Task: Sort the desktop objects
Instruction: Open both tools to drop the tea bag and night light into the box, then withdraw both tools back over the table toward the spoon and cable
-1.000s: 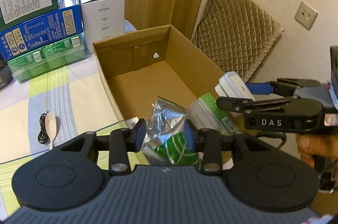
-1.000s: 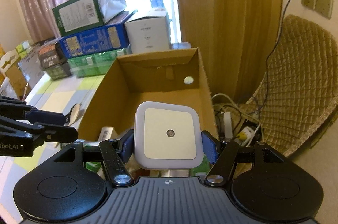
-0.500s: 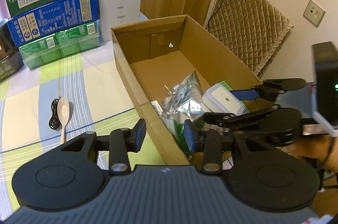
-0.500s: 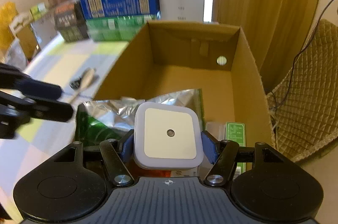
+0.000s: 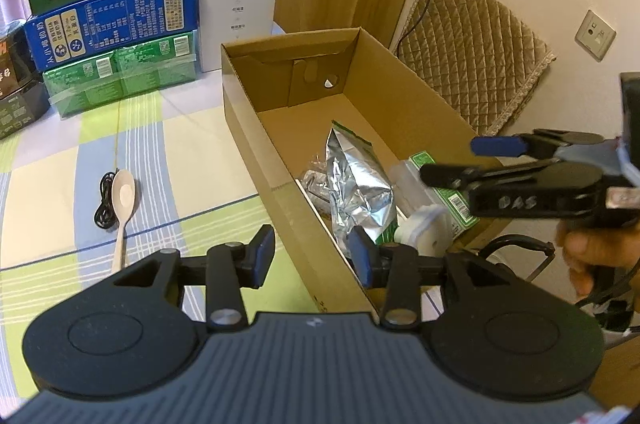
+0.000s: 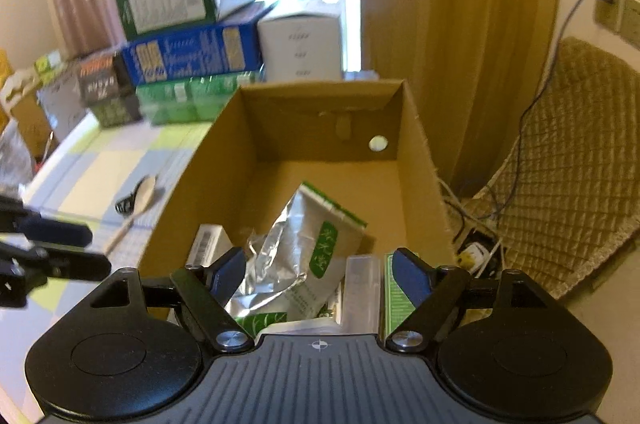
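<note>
Hard to read: a white square device [image 5: 424,230] lying blurred at the near end of the cardboard box [image 5: 256,128], half hidden behind the left gripper's right finger in the left wrist view and reduced to a pale sliver [image 6: 298,326] at the housing edge in the right wrist view. Also partly covered: a small barcoded white carton [image 6: 208,244] under the silver foil pouch [image 5: 358,190], and a clear plastic case [image 6: 362,284] wedged between the pouch and a green packet [image 5: 444,184]. Box contents, all crowded toward the near end: pouch, device, carton, case, green packet; far half of the box floor bare. Seen well only from the left wrist: a wooden spoon [image 5: 122,208] touching a coiled black cable [image 5: 105,204] on the checked tablecloth [image 5: 184,160], well apart from the box; a hand [image 5: 592,248] gripping the right gripper [image 5: 460,160], held above the box's right wall. From the right wrist, spoon and cable small and smeared, left gripper [image 6: 80,248] cut off at the frame's left edge. Left gripper [image 5: 310,256] spread wide, straddling the box's near left wall, nothing between the fingers. Right gripper [image 6: 320,276] likewise spread wide and empty above the pouch. Stacked cartons [image 5: 112,24] at the table's far side.
</note>
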A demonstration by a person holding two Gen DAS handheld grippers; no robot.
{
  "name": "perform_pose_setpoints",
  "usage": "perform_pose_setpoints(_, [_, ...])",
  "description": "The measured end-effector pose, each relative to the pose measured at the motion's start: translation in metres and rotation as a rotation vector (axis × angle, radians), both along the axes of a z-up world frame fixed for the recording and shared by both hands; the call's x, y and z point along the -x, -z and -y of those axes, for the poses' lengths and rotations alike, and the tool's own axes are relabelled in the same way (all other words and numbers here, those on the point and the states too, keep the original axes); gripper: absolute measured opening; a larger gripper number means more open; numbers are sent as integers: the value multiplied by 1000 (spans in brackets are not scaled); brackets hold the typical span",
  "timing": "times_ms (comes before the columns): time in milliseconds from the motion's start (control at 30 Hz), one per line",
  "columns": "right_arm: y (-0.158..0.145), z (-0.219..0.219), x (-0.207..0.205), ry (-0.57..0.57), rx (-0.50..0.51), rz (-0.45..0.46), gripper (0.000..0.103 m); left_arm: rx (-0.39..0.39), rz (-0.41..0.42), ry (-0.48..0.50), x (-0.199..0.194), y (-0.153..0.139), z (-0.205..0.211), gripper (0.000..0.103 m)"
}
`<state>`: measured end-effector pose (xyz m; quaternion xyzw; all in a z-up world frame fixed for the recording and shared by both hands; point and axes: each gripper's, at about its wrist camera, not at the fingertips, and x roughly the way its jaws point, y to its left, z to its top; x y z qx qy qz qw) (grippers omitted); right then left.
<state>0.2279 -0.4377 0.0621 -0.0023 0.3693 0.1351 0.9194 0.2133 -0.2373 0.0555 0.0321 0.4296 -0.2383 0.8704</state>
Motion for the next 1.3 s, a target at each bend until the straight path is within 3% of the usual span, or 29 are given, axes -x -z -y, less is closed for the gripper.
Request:
perform_pose_setpoints(500, [-28, -26, 85, 9, -82, 41, 91, -18, 13, -64, 58, -6, -38, 54])
perform_pose_setpoints(667, [-28, -39, 107, 5, -109, 37, 101, -34, 22, -90, 75, -6, -55, 69])
perform_pose_setpoints(700, [-28, -42, 110, 1, -113, 35, 101, -35, 21, -93, 77, -5, -59, 70])
perform_pose_setpoints(800, [-28, -52, 121, -10, -124, 25, 101, -42, 34, -116, 86, -2, -73, 86])
perform_pose_setpoints(900, [-25, -64, 130, -31, -125, 17, 101, -58, 42, -142, 96, 3, -90, 93])
perform_pose_setpoints(1300, [1, -124, 149, -143, -126, -49, 101, -145, 24, -278, 113, 23, -168, 97])
